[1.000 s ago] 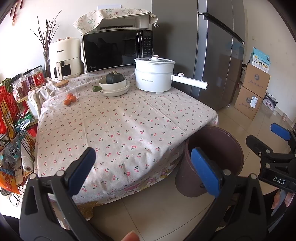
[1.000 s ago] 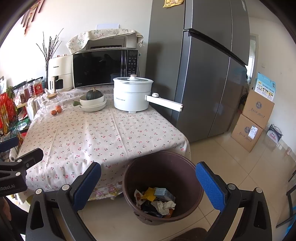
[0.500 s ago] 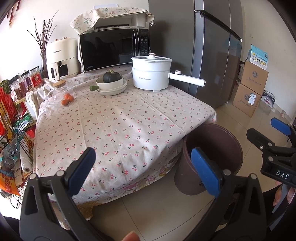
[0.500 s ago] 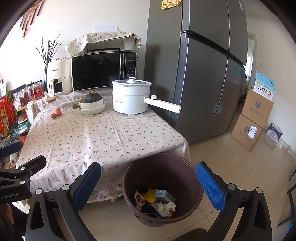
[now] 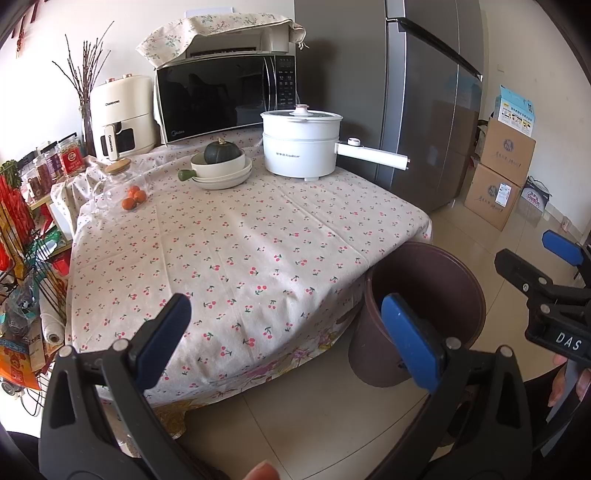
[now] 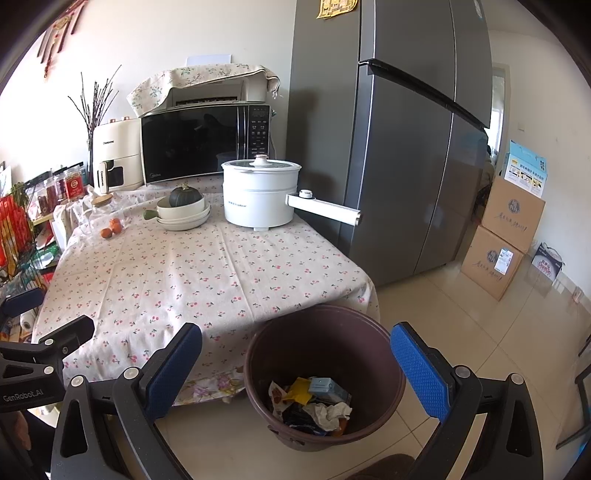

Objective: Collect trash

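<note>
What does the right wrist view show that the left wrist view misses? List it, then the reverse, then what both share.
Only the right wrist view: the crumpled paper and wrappers lying in the bottom of the round brown plastic bin, and the yellow paper stuck high on the grey fridge.

Only the left wrist view: the bin's outer wall from the side, its contents hidden.

Both: the cherry-print tablecloth, the white electric pot, the black microwave, the small oranges, and both open, empty tongs, left and right.
</note>
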A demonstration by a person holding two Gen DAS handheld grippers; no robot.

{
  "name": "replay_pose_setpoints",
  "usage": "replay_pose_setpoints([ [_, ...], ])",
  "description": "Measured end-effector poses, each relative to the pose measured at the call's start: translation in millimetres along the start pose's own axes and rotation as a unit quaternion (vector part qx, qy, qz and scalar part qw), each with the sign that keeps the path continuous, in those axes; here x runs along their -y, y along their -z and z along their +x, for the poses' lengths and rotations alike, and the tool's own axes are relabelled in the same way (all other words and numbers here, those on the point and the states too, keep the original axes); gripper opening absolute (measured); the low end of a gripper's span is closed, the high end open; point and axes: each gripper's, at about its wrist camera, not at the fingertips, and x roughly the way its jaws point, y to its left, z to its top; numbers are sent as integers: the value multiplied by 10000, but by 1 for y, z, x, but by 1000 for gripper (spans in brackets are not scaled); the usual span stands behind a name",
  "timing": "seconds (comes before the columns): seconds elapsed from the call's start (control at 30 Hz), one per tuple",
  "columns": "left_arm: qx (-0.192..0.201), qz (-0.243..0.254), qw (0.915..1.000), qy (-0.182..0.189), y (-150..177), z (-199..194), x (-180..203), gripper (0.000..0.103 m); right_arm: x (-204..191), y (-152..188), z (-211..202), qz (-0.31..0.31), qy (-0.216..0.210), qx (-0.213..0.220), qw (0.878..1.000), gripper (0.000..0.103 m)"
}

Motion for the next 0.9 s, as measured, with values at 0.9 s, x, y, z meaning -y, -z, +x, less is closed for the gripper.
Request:
replay_pose_setpoints([
  [0.9, -88, -74, 9998, 178, 0, 2, -2, 103, -3, -2, -1, -7, -13, 19, 10000, 103],
])
